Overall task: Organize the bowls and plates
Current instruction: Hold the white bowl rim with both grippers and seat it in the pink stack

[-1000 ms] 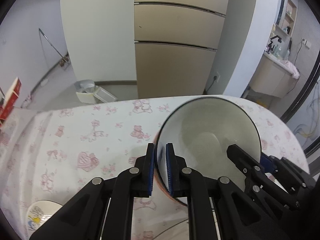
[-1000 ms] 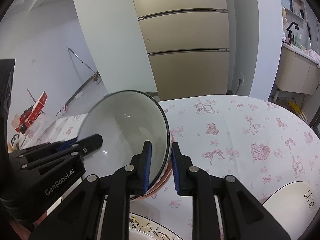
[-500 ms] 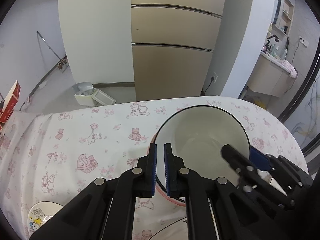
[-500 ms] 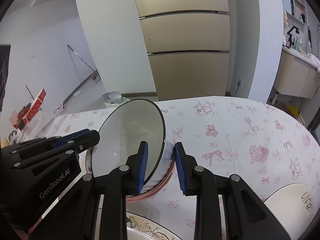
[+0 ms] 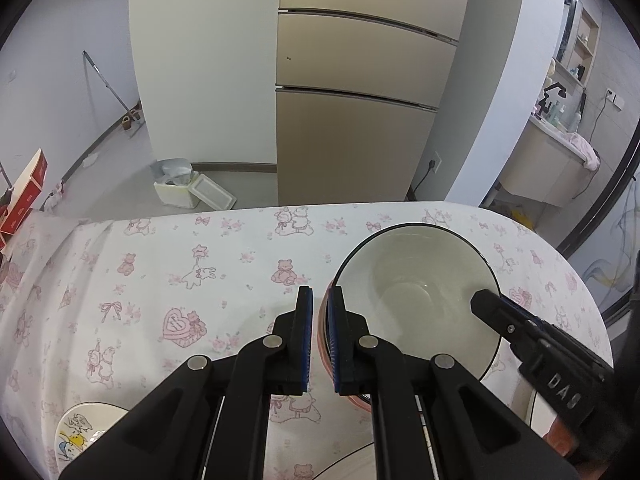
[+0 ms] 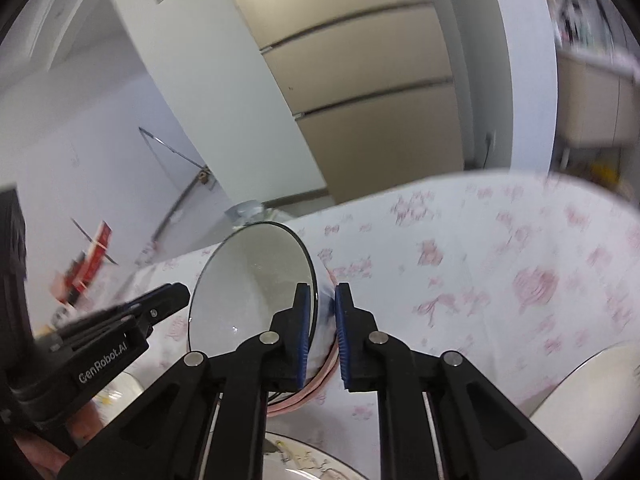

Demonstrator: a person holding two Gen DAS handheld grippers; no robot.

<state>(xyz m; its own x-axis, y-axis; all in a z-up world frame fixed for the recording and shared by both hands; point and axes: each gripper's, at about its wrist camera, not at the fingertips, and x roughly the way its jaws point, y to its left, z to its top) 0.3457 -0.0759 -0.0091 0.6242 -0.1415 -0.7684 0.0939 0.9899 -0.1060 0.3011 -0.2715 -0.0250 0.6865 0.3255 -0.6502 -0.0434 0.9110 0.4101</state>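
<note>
The white bowl, dark-rimmed and pink outside, sat at the lower right of the left wrist view on the worktop, which was covered with a cloth printed with pink bears. Both tools gripped it on opposite sides. The left tool was clamped on the bowl's near rim, one blue pad inside the wall and one outside. In the right wrist view the right tool was likewise closed on the rim at lower centre, though that picture was blurred and the bowl looked tipped toward the camera.

The step in hand appeared to be carrying or setting the bowl with a two-sided hold. To do it well, the two tools should travel together at matching pace and keep the rim level, since a thin glazed wall pinched only at the edge could slip or twist if one side led. Other crockery lay close by: a cartoon-printed plate at the lower left, another plate edge at the bottom of the right view, and a pale dish at its lower right, so the bowl should be lowered clear of them unless stacking was meant.
</note>
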